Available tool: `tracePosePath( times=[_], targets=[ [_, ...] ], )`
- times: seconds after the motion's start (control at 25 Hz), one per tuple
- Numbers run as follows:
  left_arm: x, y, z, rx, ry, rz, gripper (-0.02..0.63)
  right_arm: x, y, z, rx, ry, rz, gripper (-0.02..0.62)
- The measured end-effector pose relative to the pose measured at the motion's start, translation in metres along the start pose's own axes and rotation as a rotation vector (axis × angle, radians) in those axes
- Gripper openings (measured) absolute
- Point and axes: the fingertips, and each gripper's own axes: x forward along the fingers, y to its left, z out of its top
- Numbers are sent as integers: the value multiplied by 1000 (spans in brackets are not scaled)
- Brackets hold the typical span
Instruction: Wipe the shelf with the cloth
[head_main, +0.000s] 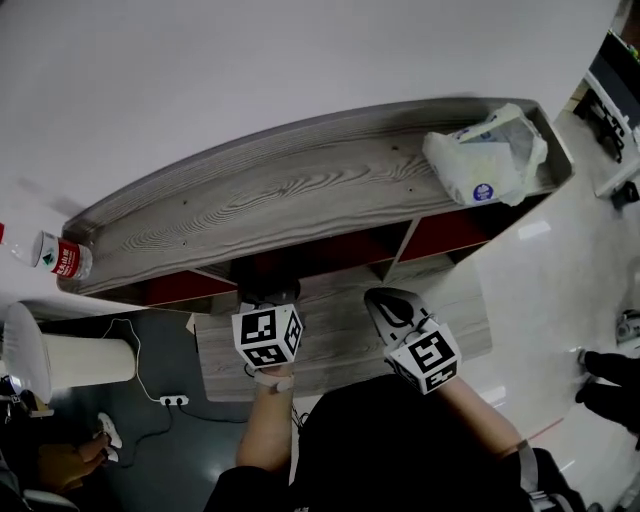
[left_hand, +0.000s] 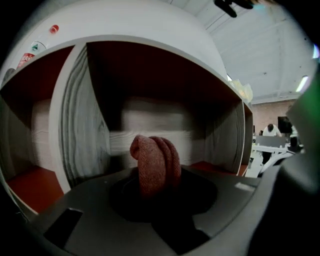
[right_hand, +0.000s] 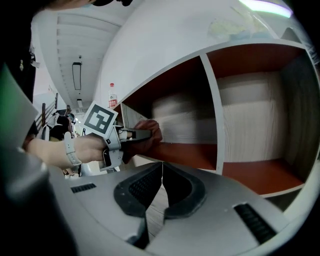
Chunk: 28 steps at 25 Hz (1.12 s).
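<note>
We see the left tongs (right_hand: 141, 137) clamped narrowly on the cloth (left_hand: 155, 162), a rust-red knitted bundle. In the left gripper view it stands up from between the jaws at 12 o'clock, folded into thick ridges. The tongs point into the middle compartment of the shelf (head_main: 300, 190), a grey wood-grain unit with red-brown floors inside. Its pale back panel is blurred behind the cloth. An upright divider (left_hand: 82, 120) stands at 9 o'clock of the cloth, well clear of it.

From the right gripper view, we find the left tongs at 10 o'clock. The left hand (right_hand: 82, 149) is behind their marker cube (right_hand: 100, 119). The cloth bulges around the jaw tip, just above the red-brown compartment floor; we cannot tell whether it touches.

The right tongs (right_hand: 161, 175) are closed, their dark pads meeting along a thin seam with nothing between them. They hang outside the shelf front, apart from the cloth, which lies at their 11 o'clock.

In the head view, both marker cubes show below the shelf's front edge, the left at 7 o'clock and the right at 5 o'clock. On the shelf top, a clear plastic bag (head_main: 490, 160) of white packs rests at 2 o'clock. A red-labelled water bottle (head_main: 62, 257) lies at 9 o'clock, at the far left end.
</note>
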Motion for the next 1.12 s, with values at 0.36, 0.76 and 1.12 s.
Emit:
tracePosePath(
  times=[0.36,0.76,1.12],
  targets=[
    [24,-1,0,12,-8,-47,188,-5,-1,-1,-9,9,-101,-2],
    [33,3,-6,136,39,-15,187,-11,-1,-7,-8,30,-127,-2],
    [46,-13,-34,382,191,-16,92,-25,-8,-9,5,20,-159,-2]
  ],
)
